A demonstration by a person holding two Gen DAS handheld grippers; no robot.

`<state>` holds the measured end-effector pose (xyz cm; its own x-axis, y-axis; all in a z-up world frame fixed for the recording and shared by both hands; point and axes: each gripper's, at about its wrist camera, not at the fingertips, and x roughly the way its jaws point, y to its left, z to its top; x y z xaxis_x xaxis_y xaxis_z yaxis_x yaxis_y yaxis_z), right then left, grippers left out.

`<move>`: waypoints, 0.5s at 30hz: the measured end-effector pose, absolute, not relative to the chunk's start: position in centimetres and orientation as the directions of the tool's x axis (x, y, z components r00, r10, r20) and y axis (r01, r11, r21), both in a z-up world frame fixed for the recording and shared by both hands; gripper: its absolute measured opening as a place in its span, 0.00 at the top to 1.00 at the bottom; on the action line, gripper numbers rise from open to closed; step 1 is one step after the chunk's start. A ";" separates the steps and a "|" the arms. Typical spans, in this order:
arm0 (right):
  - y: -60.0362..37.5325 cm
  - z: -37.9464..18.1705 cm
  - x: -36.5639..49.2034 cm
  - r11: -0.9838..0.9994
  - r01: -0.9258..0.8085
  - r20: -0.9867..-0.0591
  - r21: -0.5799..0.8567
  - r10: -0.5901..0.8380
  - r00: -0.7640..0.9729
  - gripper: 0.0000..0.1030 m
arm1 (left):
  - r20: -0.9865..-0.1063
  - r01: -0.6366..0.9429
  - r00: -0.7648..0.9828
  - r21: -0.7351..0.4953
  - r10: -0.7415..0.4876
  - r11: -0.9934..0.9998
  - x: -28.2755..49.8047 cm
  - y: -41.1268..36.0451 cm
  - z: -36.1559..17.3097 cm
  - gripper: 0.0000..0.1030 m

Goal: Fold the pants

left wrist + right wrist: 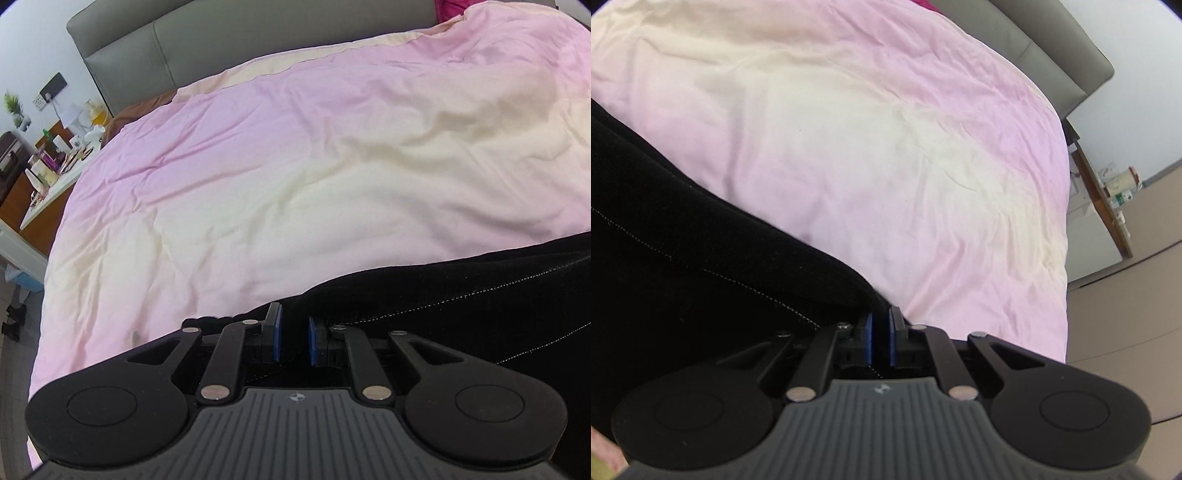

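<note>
Black pants (461, 306) with pale stitching lie on a pink and cream bedspread (277, 177). In the left wrist view they fill the lower right, and my left gripper (293, 338) is shut on their edge, black cloth pinched between the blue pads (276, 339). In the right wrist view the pants (683, 240) fill the left side. My right gripper (881, 339) is shut on the pants' edge, a fold of cloth held between its blue pads (868, 341).
A grey padded headboard (221, 40) stands at the far end of the bed. A cluttered bedside table (55, 162) is at the left edge. A wooden shelf with bottles (1115, 192) stands right of the bed (923, 166).
</note>
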<state>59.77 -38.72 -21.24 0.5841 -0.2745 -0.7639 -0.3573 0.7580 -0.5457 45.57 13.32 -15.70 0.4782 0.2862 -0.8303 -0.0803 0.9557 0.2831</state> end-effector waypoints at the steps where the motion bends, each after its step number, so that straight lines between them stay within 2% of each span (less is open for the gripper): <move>1: -38.3 -22.1 60.4 0.751 -0.358 -0.765 -0.555 -0.291 0.574 0.99 | -0.839 -0.077 0.468 0.272 0.275 0.959 46.0 13.3 -16.3 0.83; 2: -38.1 -23.0 60.9 0.751 -0.358 -0.773 -0.554 -0.306 0.556 0.98 | -0.847 -0.076 0.461 0.257 0.263 0.963 46.2 13.5 -16.7 0.82; 3: -38.1 -23.9 61.3 0.753 -0.358 -0.783 -0.552 -0.321 0.533 0.97 | -0.847 -0.079 0.465 0.251 0.259 0.965 46.3 13.7 -16.9 0.76; 5: -38.1 -24.6 61.5 0.760 -0.332 -0.777 -0.559 -0.339 0.531 0.88 | -0.849 -0.091 0.480 0.203 0.221 0.975 46.1 14.6 -16.4 0.65; 6: -38.1 -24.5 61.5 0.758 -0.318 -0.766 -0.569 -0.349 0.540 0.76 | -0.848 -0.093 0.493 0.173 0.196 0.981 45.8 15.0 -15.9 0.43; 7: -38.2 -24.3 61.5 0.754 -0.304 -0.756 -0.582 -0.364 0.544 0.59 | -0.842 -0.095 0.512 0.144 0.172 0.985 45.6 15.5 -15.2 0.25; 9: -38.4 -23.4 61.1 0.748 -0.279 -0.731 -0.602 -0.377 0.569 0.38 | -0.819 -0.115 0.552 0.113 0.158 0.987 44.9 16.4 -13.6 0.22; 12: -38.8 -21.0 60.0 0.802 -0.244 -0.745 -0.545 -0.330 0.580 0.37 | -0.817 -0.121 0.560 0.085 0.139 0.989 43.7 17.8 -11.9 0.22; 15: -38.7 -19.2 57.9 0.869 -0.210 -0.779 -0.448 -0.263 0.570 0.36 | -0.814 -0.117 0.560 0.108 0.155 0.987 41.4 19.3 -11.4 0.18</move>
